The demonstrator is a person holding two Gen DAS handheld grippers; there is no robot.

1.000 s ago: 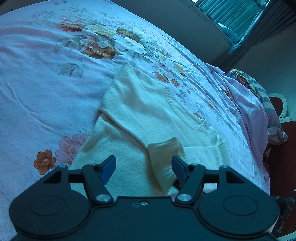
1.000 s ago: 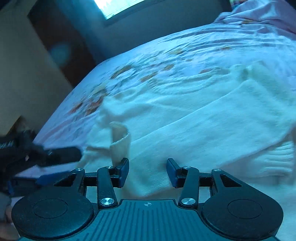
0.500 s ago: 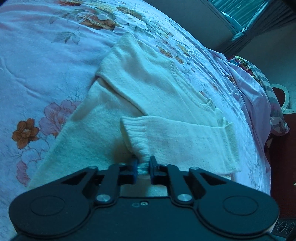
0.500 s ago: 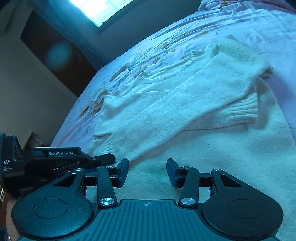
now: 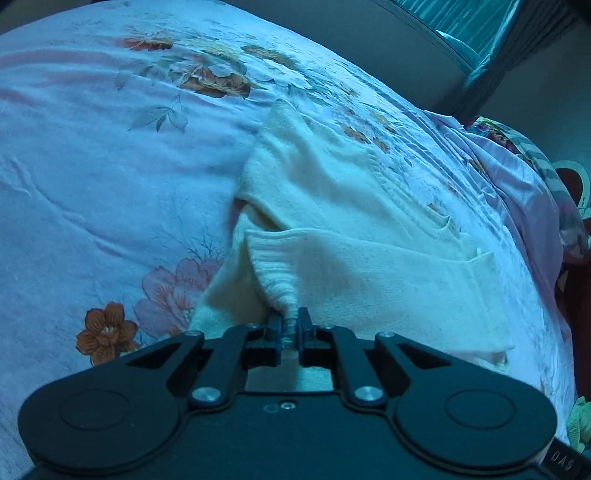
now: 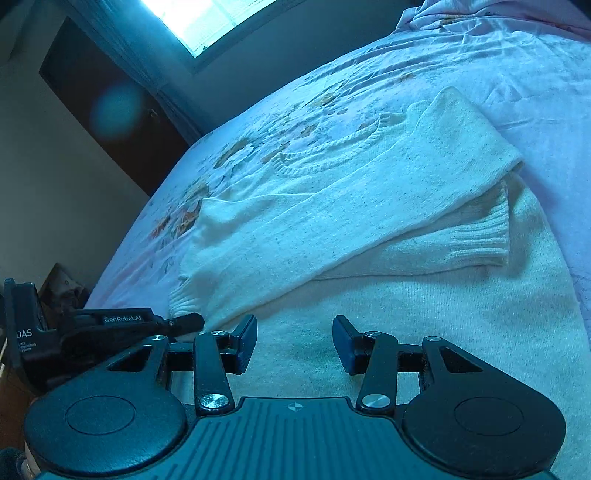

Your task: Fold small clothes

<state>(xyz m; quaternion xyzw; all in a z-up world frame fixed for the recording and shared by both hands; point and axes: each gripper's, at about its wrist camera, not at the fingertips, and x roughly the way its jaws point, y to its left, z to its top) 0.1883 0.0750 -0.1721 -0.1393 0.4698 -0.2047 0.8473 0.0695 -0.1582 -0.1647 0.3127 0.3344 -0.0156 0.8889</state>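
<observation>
A cream knit sweater [image 5: 332,206] lies flat on the floral bedsheet [image 5: 92,177], both sleeves folded across its body. My left gripper [image 5: 290,328] is shut on the ribbed sleeve cuff [image 5: 275,273], holding it just over the sweater's left side. In the right wrist view the sweater [image 6: 332,206] fills the middle, with the other sleeve's ribbed cuff [image 6: 480,240] lying at the right. My right gripper [image 6: 294,341] is open and empty above the sweater's lower body. The left gripper [image 6: 184,320] shows at the left edge of that view.
A bunched pink and patterned bedding pile [image 5: 535,177] lies along the bed's right edge. A window [image 6: 207,18] and a dark door [image 6: 110,110] stand beyond the bed's far side. The bed edge drops off at the left in the right wrist view.
My left gripper closed on the sleeve cuff and drew the sleeve across the sweater's body. My right gripper pulled back from the sweater and stayed open.
</observation>
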